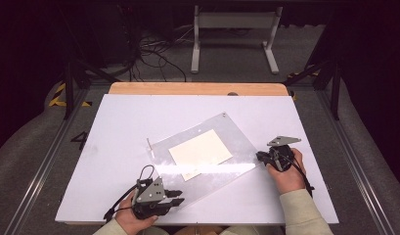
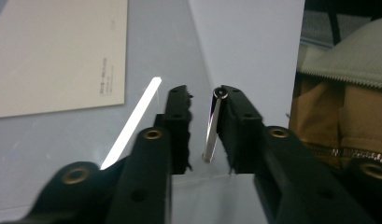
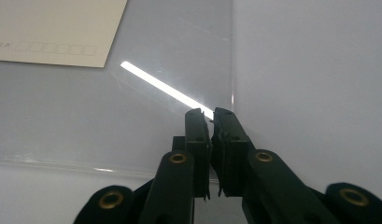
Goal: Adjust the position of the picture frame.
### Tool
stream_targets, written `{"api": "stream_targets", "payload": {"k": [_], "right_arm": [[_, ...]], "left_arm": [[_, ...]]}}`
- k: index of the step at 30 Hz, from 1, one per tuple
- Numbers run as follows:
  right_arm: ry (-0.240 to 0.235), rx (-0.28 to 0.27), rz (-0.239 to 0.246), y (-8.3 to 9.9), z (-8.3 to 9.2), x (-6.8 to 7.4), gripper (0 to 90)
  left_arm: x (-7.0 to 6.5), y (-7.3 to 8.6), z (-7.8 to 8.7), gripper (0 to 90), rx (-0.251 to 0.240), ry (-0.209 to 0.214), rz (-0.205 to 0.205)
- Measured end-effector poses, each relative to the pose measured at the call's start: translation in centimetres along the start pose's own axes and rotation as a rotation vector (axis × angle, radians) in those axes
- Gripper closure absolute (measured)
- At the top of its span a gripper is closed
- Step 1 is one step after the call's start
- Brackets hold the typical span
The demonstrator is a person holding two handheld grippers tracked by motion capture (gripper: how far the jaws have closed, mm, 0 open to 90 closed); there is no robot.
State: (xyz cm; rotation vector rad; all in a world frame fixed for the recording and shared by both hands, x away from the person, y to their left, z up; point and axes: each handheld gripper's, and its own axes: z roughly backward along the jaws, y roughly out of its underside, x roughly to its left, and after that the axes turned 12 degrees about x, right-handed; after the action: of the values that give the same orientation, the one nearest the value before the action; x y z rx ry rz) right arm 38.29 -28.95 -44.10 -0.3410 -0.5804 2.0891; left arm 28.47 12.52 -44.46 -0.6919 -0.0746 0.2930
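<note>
A clear plastic sheet (image 1: 227,132) lies askew on the white table (image 1: 129,117), with a cream card (image 1: 201,152) at its middle. My left gripper (image 1: 180,198) is at the sheet's near corner. In the left gripper view its jaws (image 2: 202,93) stand a narrow gap apart. A thin metal pin (image 2: 213,130) leans on the right pad, and there is a gap on its left side. My right gripper (image 1: 259,156) is at the sheet's right corner. In the right gripper view its jaws (image 3: 212,113) are together over the sheet (image 3: 179,46), and I cannot tell if they pinch anything.
A thin pale pin (image 1: 149,146) stands at the sheet's left corner. A wooden strip (image 1: 197,88) edges the table's far side. Beyond it are a white stand (image 1: 234,29) and cables on the floor. A person's jacket (image 2: 347,65) is close to the near edge.
</note>
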Motion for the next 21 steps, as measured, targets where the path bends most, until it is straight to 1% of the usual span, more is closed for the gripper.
{"api": "stream_targets", "payload": {"k": [1, 4, 6, 8, 10, 13, 15, 21], "right_arm": [[0.000, 0.000, -0.001, 0.0, 0.0, 0.0, 84.3], [-0.002, -0.002, -0.001, 0.0, 0.0, 0.0, 84.3], [-0.005, -0.004, -0.002, 0.0, 0.0, 0.0, 84.3], [-0.010, -0.006, -0.003, 0.1, 0.0, -0.1, 84.4], [-0.015, -0.008, -0.003, 0.1, 0.0, -0.1, 84.4], [-0.020, -0.006, 0.001, 0.1, 0.0, 0.0, 84.4], [-0.018, -0.006, 0.005, 0.1, 0.0, 0.2, 84.4], [-0.040, -0.021, 0.003, 0.5, 0.1, 0.6, 84.4]], "left_arm": [[0.0, -0.2, 0.0, 84.2, 0.014, 0.006, -0.005], [0.0, -0.3, 0.1, 84.6, 0.023, 0.014, -0.004], [0.1, -0.4, 0.2, 84.8, 0.035, 0.011, -0.004], [0.2, -0.7, 0.6, 85.0, 0.033, 0.008, 0.010], [0.2, -0.7, 0.7, 85.0, 0.031, 0.002, 0.011], [0.5, -0.8, 1.6, 85.0, 0.005, -0.017, 0.028], [0.7, -0.9, 2.1, 85.0, -0.013, -0.028, 0.031], [1.6, -1.1, 3.4, 85.0, -0.045, -0.061, 0.047]]}}
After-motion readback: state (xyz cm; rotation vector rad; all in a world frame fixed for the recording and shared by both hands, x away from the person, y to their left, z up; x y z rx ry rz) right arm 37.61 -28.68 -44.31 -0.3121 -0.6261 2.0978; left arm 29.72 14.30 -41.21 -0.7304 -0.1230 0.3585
